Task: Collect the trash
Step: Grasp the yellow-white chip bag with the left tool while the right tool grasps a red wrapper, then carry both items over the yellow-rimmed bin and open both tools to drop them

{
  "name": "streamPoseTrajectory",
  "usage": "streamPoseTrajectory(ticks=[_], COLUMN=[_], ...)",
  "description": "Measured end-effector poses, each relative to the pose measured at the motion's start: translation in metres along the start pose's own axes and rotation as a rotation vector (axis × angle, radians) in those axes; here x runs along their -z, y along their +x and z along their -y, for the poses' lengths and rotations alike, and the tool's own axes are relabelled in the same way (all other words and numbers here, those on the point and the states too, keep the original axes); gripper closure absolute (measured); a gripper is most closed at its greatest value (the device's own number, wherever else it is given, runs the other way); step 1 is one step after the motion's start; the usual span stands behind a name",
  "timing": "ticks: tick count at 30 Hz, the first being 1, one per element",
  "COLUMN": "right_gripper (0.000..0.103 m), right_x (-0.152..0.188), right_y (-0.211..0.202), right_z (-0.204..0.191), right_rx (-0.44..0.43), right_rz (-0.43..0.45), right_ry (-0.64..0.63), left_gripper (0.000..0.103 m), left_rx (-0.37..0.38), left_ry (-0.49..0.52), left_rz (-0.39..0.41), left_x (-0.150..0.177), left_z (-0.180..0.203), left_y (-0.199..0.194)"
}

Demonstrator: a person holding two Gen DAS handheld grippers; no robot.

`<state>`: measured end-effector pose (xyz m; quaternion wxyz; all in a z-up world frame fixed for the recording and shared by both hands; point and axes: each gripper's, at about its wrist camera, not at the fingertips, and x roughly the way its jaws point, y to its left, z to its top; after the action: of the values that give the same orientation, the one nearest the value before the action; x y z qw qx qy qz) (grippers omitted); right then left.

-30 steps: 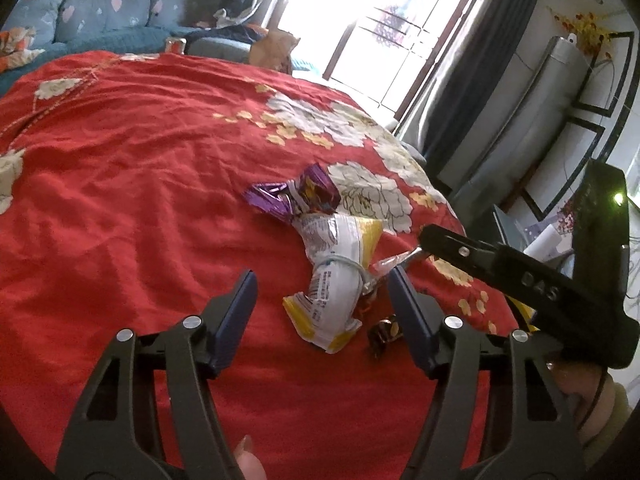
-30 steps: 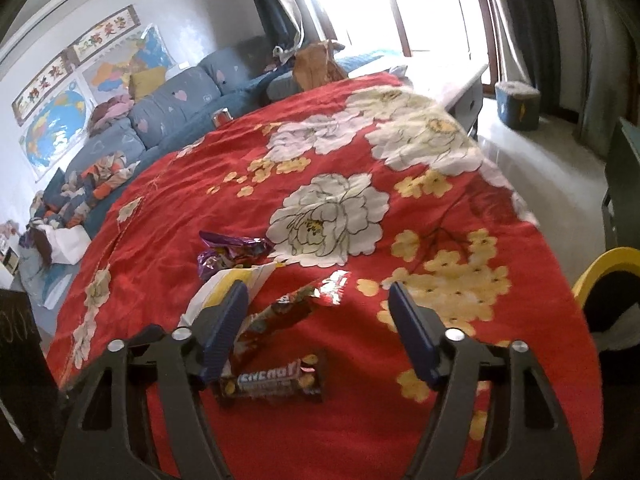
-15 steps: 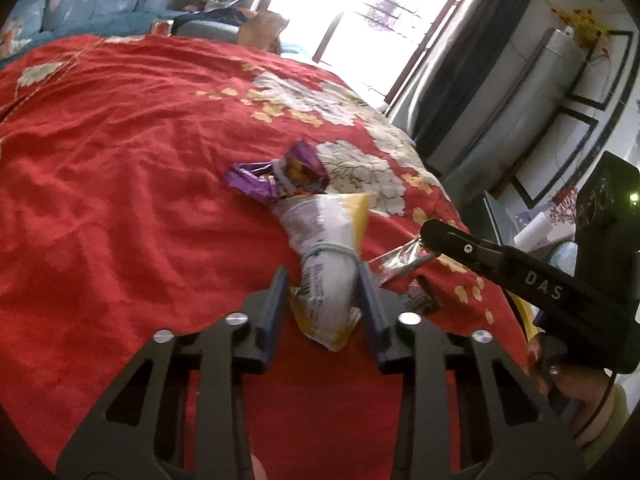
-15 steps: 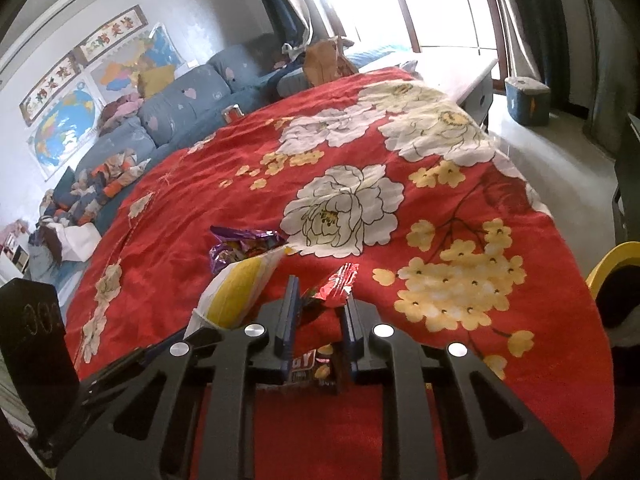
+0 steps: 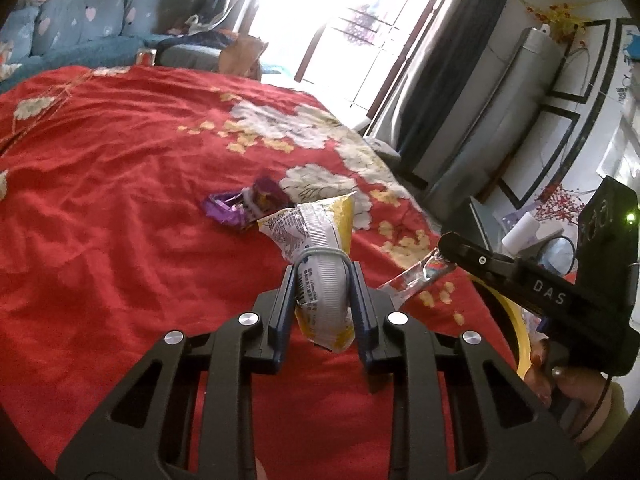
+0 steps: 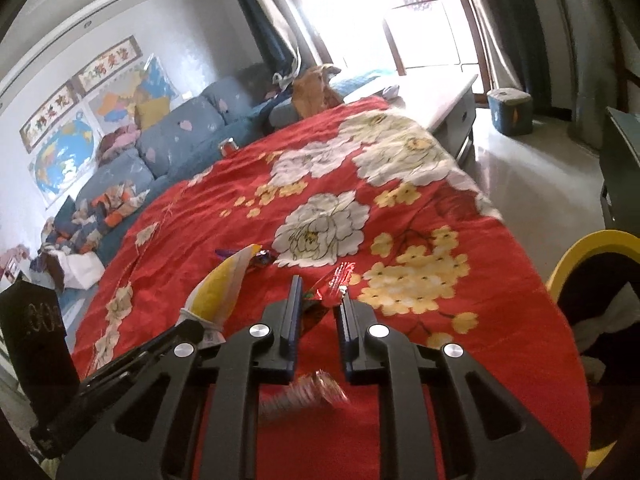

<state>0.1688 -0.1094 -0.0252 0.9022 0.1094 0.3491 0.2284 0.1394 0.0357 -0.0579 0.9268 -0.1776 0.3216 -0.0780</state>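
Left claw (image 5: 323, 280) closing on yellow-white snack bag (image 5: 320, 264); right claw (image 6: 319, 304) clamps red wrapper (image 6: 334, 284); yellow-rimmed bin (image 6: 588, 248) lies rightward, nearer the right.

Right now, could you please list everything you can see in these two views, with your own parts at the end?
Snack bag: one, yellow and white, bound with a band, clamped in the left tongs.
Foil wrapper: one, red, pinched in the right tongs.
Purple wrapper: one, lying on the blanket beyond the bag.
Blanket: one, red with white and yellow flowers.
Sofa: one, blue-grey, behind the blanket.
Wall maps: two, left wall.
Yellow-rimmed bin: one, right of the blanket.
Left tongs: black, closing.
Right tongs: black, shut.
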Motion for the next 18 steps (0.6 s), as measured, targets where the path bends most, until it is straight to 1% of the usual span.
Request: streamPoseTrajectory(ticks=[6,18], right_gripper=[0.088,0.088], right_x=[-0.002,-0.007], right_y=[-0.02,-0.049], right_z=[0.01,0.032], right_rx=[0.028,0.061], right_rz=[0.047,0.102], right_ry=[0.009,0.029], left_gripper=[0.084,0.084], left_rx=[0.041,0.094], left_ry=[0.043,0.116], left_rz=[0.021,0.024], left_x=[-0.002,0.002], left_z=[0.023,0.061], left_y=[-0.01,-0.016])
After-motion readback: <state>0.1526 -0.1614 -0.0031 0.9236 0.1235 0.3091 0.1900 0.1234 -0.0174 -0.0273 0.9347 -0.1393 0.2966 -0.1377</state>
